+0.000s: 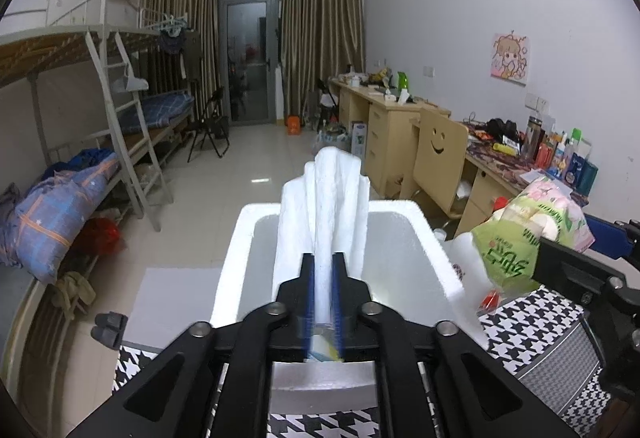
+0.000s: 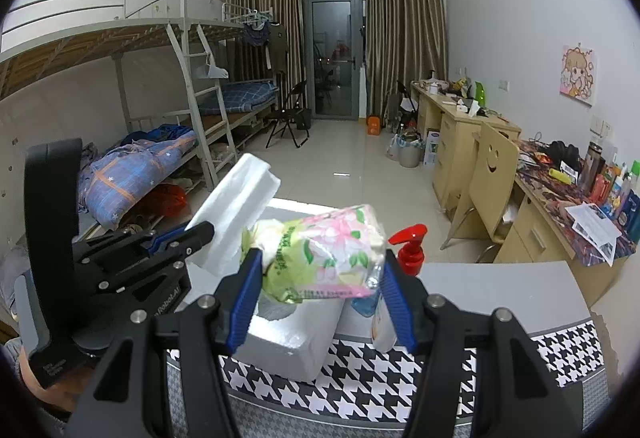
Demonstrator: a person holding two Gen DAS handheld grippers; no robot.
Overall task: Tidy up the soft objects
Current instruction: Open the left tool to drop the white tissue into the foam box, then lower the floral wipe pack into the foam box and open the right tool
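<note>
A white foam box stands on a houndstooth-patterned surface. My left gripper is over the box's near rim, and its blue pads press on a white soft pack. The pack sticks up and forward above the box's hollow. In the right wrist view the same pack tilts up to the right from the left gripper. My right gripper is shut on a green and pink floral tissue pack, held above the box's right part.
A red pump bottle stands just right of the box, behind the right finger. A pale flat board lies beyond the patterned surface. Desks and a smiley-backed chair line the right wall. Bunk beds line the left.
</note>
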